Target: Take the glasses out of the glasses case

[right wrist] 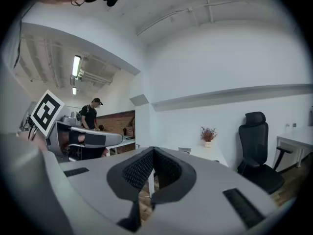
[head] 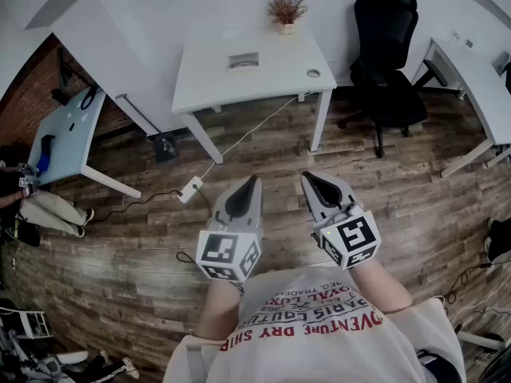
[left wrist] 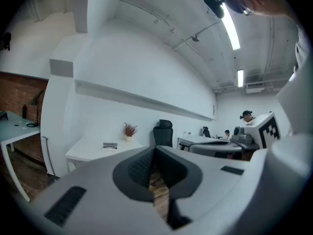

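Note:
A grey glasses case (head: 243, 61) lies shut on the white table (head: 207, 78) across the wooden floor, far ahead of both grippers. It shows small in the left gripper view (left wrist: 110, 145) and in the right gripper view (right wrist: 184, 150). My left gripper (head: 254, 179) and right gripper (head: 306, 175) are held side by side at waist height, pointing roughly level toward the table. The left gripper's (left wrist: 154, 151) tips meet with nothing between them. The right gripper (right wrist: 152, 151) is shut and empty too. No glasses are visible.
On the table stand a small potted plant (head: 285, 10) and a round object (head: 313, 73). A black office chair (head: 387, 62) stands right of it, with a white desk (head: 471, 78) further right. A power strip with cable (head: 190, 190) lies on the floor. A pale blue table (head: 68, 134) stands at left.

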The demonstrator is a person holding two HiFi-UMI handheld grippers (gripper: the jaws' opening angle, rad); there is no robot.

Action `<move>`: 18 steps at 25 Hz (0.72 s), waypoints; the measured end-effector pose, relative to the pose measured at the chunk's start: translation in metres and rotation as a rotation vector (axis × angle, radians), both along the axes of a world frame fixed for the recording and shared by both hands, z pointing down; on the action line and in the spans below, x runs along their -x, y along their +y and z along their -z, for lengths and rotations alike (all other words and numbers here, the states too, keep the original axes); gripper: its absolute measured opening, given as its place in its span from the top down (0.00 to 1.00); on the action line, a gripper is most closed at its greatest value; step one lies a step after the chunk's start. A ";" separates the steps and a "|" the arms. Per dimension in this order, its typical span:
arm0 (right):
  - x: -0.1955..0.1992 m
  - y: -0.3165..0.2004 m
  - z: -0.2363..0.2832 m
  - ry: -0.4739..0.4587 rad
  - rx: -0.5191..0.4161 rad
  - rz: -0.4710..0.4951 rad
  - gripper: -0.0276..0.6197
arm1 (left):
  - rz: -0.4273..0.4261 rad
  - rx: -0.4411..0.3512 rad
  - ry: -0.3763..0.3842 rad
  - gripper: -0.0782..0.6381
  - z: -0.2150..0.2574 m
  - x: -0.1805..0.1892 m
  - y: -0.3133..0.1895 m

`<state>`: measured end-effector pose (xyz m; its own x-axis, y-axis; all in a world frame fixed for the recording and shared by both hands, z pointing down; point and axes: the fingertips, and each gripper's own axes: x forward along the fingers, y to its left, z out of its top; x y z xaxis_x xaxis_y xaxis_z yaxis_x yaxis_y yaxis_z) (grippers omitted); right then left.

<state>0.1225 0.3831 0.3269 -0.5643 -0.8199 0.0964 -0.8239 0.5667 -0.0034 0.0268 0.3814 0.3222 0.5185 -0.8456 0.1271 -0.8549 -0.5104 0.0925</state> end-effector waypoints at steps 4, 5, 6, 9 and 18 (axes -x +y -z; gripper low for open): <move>0.012 0.002 -0.003 0.003 0.009 -0.009 0.95 | 0.015 -0.006 -0.020 0.88 0.000 0.018 -0.001; 0.015 0.002 -0.004 0.002 0.012 -0.011 0.95 | 0.016 -0.009 -0.028 0.88 0.000 0.022 -0.001; 0.018 0.002 -0.004 0.001 0.017 -0.013 0.95 | 0.015 -0.010 -0.030 0.88 0.000 0.026 -0.001; 0.031 0.004 -0.007 0.002 0.028 -0.012 0.95 | 0.007 -0.002 -0.015 0.88 -0.001 0.037 0.001; 0.074 0.002 -0.028 -0.053 0.110 -0.092 0.95 | 0.019 0.036 0.006 0.88 -0.020 0.100 0.007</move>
